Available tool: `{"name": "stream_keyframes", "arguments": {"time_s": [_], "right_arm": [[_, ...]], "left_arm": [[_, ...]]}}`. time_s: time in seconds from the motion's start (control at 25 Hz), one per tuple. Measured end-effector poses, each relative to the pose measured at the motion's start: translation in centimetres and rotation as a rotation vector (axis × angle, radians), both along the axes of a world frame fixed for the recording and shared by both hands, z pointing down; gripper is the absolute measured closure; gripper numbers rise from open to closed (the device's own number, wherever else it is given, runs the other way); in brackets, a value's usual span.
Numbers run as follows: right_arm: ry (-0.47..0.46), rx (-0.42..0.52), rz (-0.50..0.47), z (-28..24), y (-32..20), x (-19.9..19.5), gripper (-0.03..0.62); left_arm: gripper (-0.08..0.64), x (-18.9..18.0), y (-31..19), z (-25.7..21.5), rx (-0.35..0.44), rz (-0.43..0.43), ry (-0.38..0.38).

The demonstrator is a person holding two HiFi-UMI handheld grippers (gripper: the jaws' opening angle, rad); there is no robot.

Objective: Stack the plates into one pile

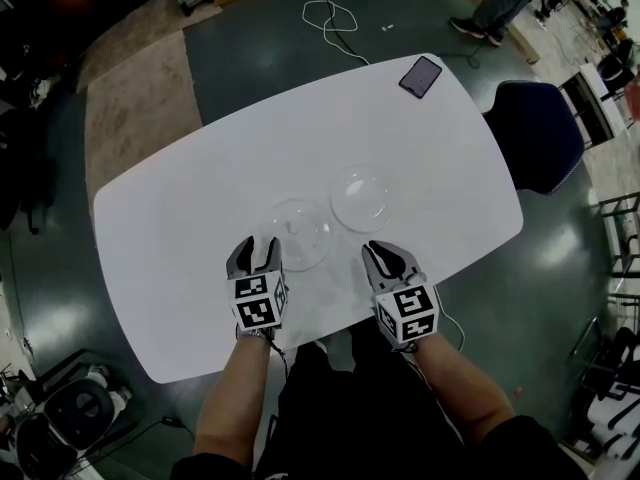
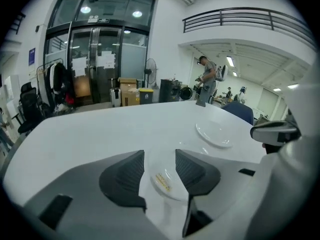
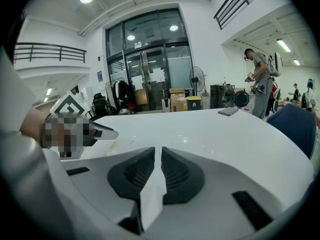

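Plainly open at the left gripper (image 2: pixel 159 156): ribbed black pads well apart, straddling the near rim of a round, shallow, clear plate (image 2: pixel 162 181) without pressing on it. Nearly closed at the right gripper (image 3: pixel 157 151): only a thin slit between matching ribbed pads, holding nothing. Further out, just beside the first, a second round glossy plate (image 1: pixel 360 198). Under both, a smooth white oval counter (image 1: pixel 200 218), with a flat dark phone (image 1: pixel 420 76) near its far edge.
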State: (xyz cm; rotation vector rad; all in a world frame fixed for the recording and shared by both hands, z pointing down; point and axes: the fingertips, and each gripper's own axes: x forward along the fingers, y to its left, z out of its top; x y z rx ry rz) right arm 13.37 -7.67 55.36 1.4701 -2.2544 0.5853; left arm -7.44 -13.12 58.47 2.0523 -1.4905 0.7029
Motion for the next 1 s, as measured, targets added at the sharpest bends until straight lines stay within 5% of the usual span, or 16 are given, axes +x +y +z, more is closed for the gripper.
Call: {"name": "stream_keyframes", "arguments": {"time_s": [0.36,0.48,0.68,1.0], "right_arm": [[0.001,0.044,0.037,-2.1,-0.6,1.7,0.537],[-0.017,0.061,0.054,-3.1,-1.0,2.7,0.532],[-0.041,0.081,0.076,-4.3,-1.7,4.9,0.433],[-0.043,0.088,0.087,-4.5,-3.1,8.3,0.411]], "left_arm": [[0.362,5.1,0.1,-4.3,0.137,0.203,-0.041],[0.362,7.3,0.4,-5.3,0.149,0.252,-0.021],[0.362,11.2,0.9,-6.3,0.155,0.319,0.01],[0.362,17.0,1.6,-5.7,0.131,0.416,0.025]]}}
